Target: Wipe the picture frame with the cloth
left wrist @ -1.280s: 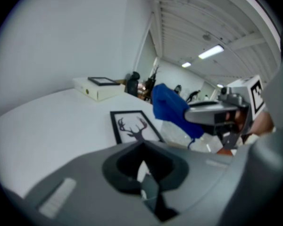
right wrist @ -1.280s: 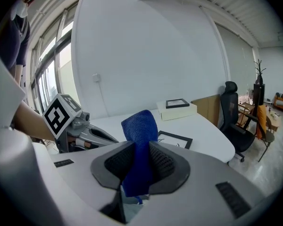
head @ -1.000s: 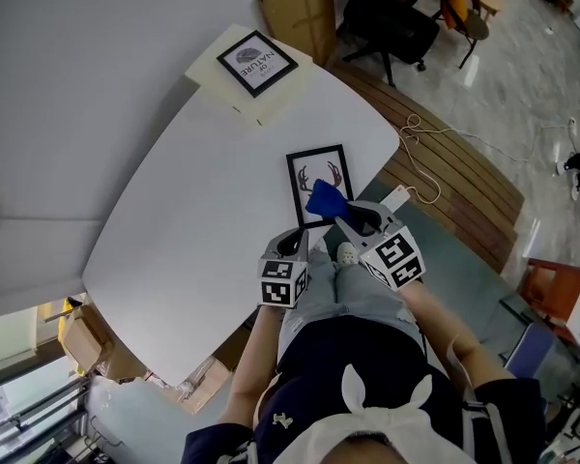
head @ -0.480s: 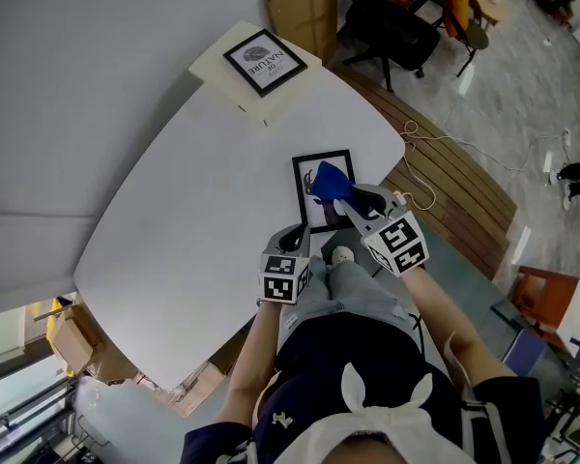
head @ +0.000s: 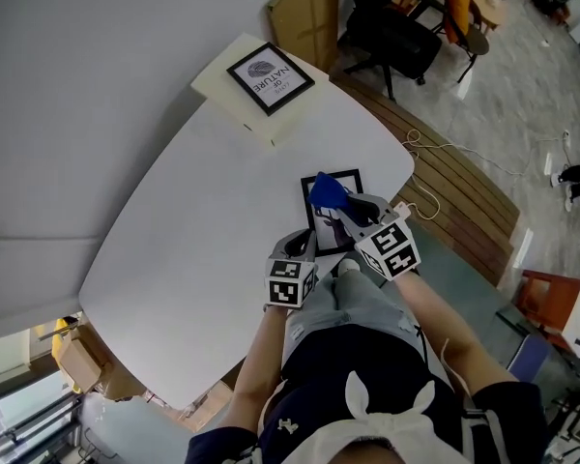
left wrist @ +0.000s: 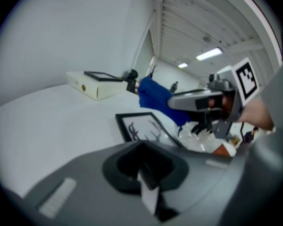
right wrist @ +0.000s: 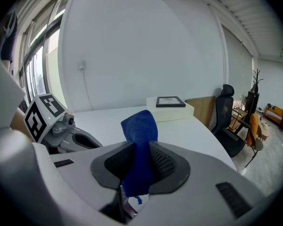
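White rounded table (head: 174, 220); flat near its edge, black-framed antler picture (left wrist: 141, 128). Looks rigid, light, probably glass-fronted; best steadied by a rail. Left gripper (left wrist: 144, 166) closed, empty, beside it. Right gripper (right wrist: 140, 161) clamped on soft blue cloth (right wrist: 139, 126) above the frame.

Light: bright and even, supplied by ceiling strip lights (left wrist: 209, 54) and a window (right wrist: 35, 74) | Shadows: only faint ones were cast on the white worktop (head: 203, 220) | Distortion: both gripper views were bowed fisheye-round, corners blacked out | Focus: left gripper view was blurred, the near foreground most
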Available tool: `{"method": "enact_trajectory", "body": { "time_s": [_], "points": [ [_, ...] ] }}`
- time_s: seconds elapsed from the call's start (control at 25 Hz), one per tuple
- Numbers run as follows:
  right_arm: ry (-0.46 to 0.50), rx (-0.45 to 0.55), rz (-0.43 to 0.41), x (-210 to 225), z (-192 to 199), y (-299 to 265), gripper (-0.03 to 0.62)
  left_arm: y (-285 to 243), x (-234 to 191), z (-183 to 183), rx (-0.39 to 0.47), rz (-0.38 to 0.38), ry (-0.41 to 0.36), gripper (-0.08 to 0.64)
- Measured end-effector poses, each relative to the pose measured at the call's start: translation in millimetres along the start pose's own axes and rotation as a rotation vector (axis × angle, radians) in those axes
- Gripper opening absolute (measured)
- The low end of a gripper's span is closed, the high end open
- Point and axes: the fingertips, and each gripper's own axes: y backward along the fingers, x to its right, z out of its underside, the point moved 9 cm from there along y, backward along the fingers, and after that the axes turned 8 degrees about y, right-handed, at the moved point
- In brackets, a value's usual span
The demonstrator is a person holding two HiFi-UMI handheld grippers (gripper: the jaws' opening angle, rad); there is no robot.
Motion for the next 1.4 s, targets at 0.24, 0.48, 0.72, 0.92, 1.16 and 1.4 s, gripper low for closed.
{"method": "enact_trajectory", "body": {
  "time_s": [0.24, 0.48, 0.72, 0.92, 1.16, 1.4],
  "points": [
    [-0.042, -0.040, 0.032, 0, 5, -23, 0.089, -21, -12, -7, -0.020, 0.023, 0.000, 0.003],
    [-0.035, -0.061, 0.026, -1, 1, -45, 0.089, -34, -21, -6, -0.056, 0.036, 0.010, 0.003],
    [-0.003, -0.114, -0.009, -6, 7, -64, 0.089, -37, -22, -2, -0.063, 0.056, 0.021, 0.003],
    [0.019, -0.141, -0.027, -6, 10, -78, 0.089, -37, -24, -1, -0.064, 0.078, 0.005, 0.003],
    [0.010, -0.175, -0.108, -14, 19, -97, 0.089, -36, -23, 0, -0.058, 0.071, -0.018, 0.003],
    [-0.041, -0.156, -0.123, -11, 21, -100, 0.089, -38, -24, 0, -0.054, 0.077, 0.006, 0.003]
  ]
}}
